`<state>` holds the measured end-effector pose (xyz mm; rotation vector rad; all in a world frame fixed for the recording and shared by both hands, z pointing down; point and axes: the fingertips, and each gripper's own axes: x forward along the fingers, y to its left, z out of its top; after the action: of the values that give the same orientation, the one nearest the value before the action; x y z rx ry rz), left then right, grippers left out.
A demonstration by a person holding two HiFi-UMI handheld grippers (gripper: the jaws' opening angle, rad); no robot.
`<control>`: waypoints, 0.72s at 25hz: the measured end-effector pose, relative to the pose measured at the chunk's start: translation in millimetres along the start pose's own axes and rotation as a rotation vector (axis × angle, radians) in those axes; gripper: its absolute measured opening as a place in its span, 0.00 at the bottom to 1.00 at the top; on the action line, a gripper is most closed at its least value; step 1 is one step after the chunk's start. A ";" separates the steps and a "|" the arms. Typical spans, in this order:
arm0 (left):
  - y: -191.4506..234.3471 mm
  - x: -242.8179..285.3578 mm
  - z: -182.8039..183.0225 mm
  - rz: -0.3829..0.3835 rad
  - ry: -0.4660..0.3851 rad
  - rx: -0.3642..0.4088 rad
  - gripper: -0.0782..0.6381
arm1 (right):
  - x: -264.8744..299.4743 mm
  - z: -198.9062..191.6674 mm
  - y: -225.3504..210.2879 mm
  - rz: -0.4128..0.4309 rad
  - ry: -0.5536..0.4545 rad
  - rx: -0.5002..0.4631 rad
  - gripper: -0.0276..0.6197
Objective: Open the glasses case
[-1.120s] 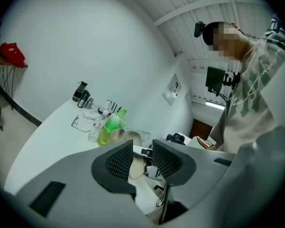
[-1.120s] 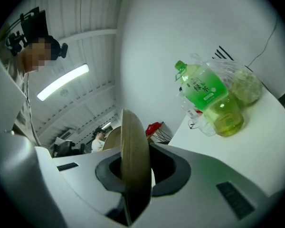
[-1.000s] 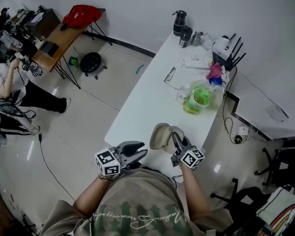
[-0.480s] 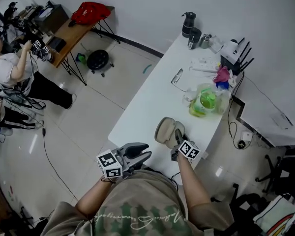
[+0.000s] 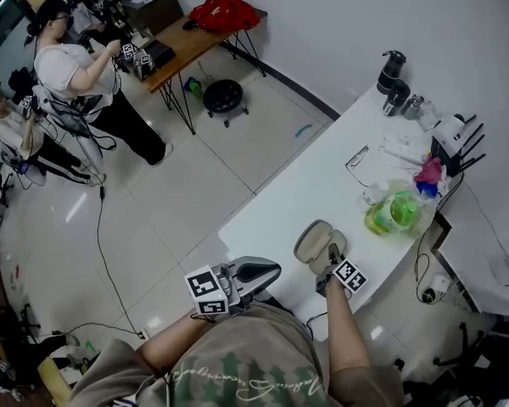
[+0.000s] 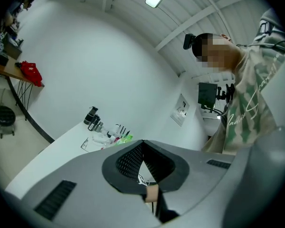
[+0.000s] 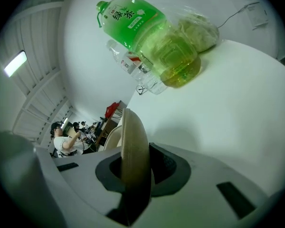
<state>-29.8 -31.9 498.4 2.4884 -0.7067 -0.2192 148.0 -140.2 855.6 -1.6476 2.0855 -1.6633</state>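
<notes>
Grips rim of open glasses case (image 5: 316, 242) in right gripper (image 5: 332, 254) on white table (image 5: 314, 185); holds left gripper (image 5: 270, 270), jaws just closed empty, off table's edge

Open beige glasses case (image 5: 314, 242) at white table's (image 5: 322, 185) near edge, right tool (image 5: 332, 253) against it

White Chinese characters, 绿茶, stand on the label of the green bottle (image 7: 154, 37), which sits on the surface (image 7: 237, 108) at twelve o'clock in the right gripper view. A pale cursive line crosses the person's shirt (image 5: 250, 387), too stylised to read.
</notes>
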 end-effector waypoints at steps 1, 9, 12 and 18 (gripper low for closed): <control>-0.2 -3.5 -0.1 0.009 -0.010 -0.001 0.12 | 1.7 -1.8 -1.9 -0.011 0.012 0.004 0.14; 12.2 -32.7 8.0 0.069 -0.060 -0.026 0.12 | 6.7 -15.6 -1.5 -0.135 0.119 0.006 0.15; 14.6 -33.9 6.7 0.062 -0.063 -0.020 0.12 | 2.1 -10.9 -2.6 -0.135 0.119 0.015 0.30; 5.7 -36.4 5.5 0.033 -0.063 -0.043 0.12 | -25.4 -3.1 4.6 -0.097 0.067 0.024 0.37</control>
<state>-64.8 -19.3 497.2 2.4369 -0.7600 -0.2982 154.5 -120.7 839.6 -1.7367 2.0367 -1.7889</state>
